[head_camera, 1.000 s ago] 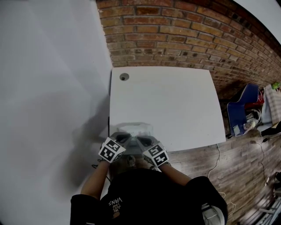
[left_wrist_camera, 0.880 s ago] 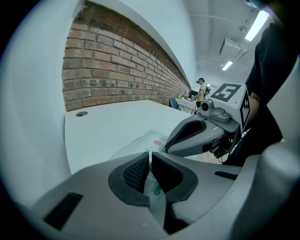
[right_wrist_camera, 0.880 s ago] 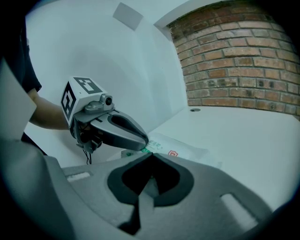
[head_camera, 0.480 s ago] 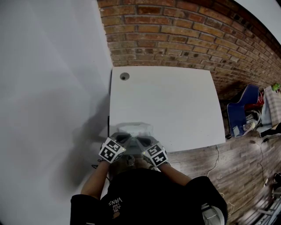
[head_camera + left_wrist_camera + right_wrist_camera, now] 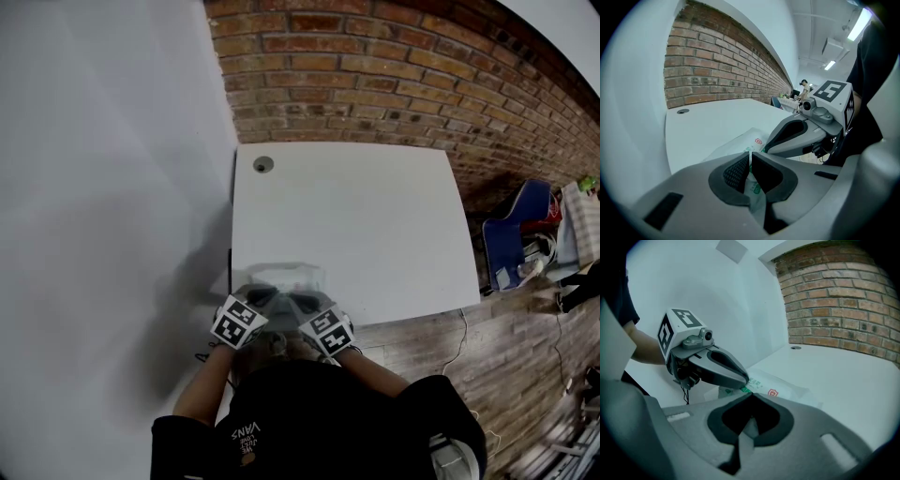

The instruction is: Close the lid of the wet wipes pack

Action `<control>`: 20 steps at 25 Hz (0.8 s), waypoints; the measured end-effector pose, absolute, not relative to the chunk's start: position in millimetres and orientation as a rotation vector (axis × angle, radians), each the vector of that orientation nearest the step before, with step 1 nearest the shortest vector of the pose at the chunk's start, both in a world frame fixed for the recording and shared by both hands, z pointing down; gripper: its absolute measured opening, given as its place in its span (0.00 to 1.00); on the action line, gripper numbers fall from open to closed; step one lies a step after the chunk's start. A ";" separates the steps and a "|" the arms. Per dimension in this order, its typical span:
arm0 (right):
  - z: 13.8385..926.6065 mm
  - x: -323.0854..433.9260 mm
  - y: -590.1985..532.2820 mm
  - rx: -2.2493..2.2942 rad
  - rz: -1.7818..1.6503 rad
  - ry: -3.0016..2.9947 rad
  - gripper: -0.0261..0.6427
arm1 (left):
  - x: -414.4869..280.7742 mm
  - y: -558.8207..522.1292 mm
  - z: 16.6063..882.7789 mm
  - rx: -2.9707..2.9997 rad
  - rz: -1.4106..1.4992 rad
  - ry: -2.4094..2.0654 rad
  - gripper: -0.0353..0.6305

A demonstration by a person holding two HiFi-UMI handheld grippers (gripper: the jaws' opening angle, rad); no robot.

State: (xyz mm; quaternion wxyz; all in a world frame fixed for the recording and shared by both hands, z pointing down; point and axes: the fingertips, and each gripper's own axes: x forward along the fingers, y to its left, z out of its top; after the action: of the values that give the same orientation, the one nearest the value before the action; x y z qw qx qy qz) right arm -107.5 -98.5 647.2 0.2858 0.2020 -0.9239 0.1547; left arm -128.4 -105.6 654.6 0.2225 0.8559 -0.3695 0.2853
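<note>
I see a white table (image 5: 375, 225) set in a corner: brick wall (image 5: 394, 84) behind it, plain white wall (image 5: 103, 187) left, wood-plank floor (image 5: 506, 366) right, a ceiling strip light (image 5: 859, 21) overhead.

In the head view the left gripper (image 5: 267, 298) and right gripper (image 5: 302, 302) cover the near half of the wet wipes pack (image 5: 281, 273). The pack's lid shows in no view, and whether it stands open or closed cannot be told. In the left gripper view that gripper's own body hides all of the pack but its far end and the fold pinched between the jaws; in the right gripper view the left gripper covers one end of the pack. The print (image 5: 758, 139) on the pack is too small to read.
</note>
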 end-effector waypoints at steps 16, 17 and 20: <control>645.2 -106.5 -98.6 0.555 0.397 -2.480 0.04 | -128.2 -106.0 650.6 2.355 0.725 -1.021 0.08; 643.9 -106.8 -98.7 0.559 0.396 -2.486 0.04 | -128.9 -105.5 649.9 2.353 0.724 -1.025 0.08; 635.9 -106.7 -102.1 0.584 0.383 -2.514 0.04 | -129.7 -106.1 644.0 2.351 0.697 -1.044 0.08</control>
State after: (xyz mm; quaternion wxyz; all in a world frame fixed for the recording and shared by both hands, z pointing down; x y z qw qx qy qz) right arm -106.7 -102.1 635.9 0.2630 0.2161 -0.9296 0.1417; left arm -129.7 -106.1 644.0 0.2361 0.8572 -0.3807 0.2542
